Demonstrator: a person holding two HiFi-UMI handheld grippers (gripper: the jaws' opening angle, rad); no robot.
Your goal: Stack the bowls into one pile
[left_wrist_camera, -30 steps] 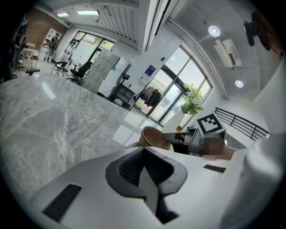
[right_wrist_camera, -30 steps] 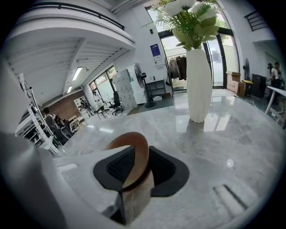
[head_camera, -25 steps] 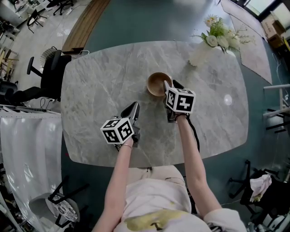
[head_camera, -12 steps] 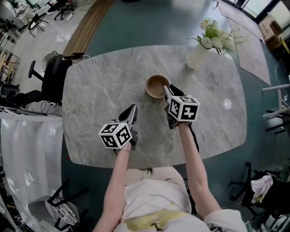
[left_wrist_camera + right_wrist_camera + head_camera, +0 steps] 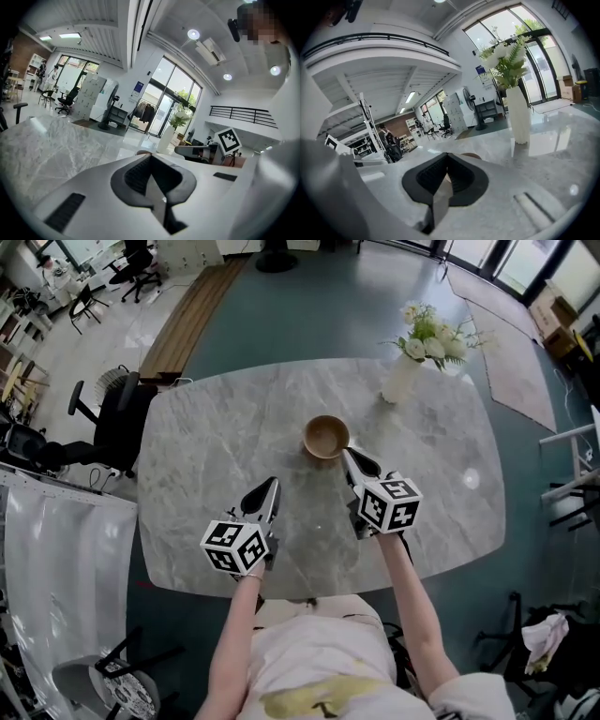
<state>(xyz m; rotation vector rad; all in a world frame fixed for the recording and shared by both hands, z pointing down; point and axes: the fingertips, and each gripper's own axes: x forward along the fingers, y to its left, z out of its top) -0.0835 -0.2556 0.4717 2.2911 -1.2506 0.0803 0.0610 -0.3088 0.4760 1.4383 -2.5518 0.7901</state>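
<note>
In the head view the wooden bowl (image 5: 326, 437) sits in the middle of the bench (image 5: 206, 446), near the vase (image 5: 401, 379). My right gripper (image 5: 354, 461) points at it from just beside its rim, and my left gripper (image 5: 269, 491) is well apart. In the left gripper view my fingers (image 5: 136, 174) are pressed together and empty. In the right gripper view my fingers (image 5: 433, 176) have just closed on nothing. I judge the bowl light, stiff and smooth, not brittle. I'd pinch its wall at the rim, one finger inside.
</note>
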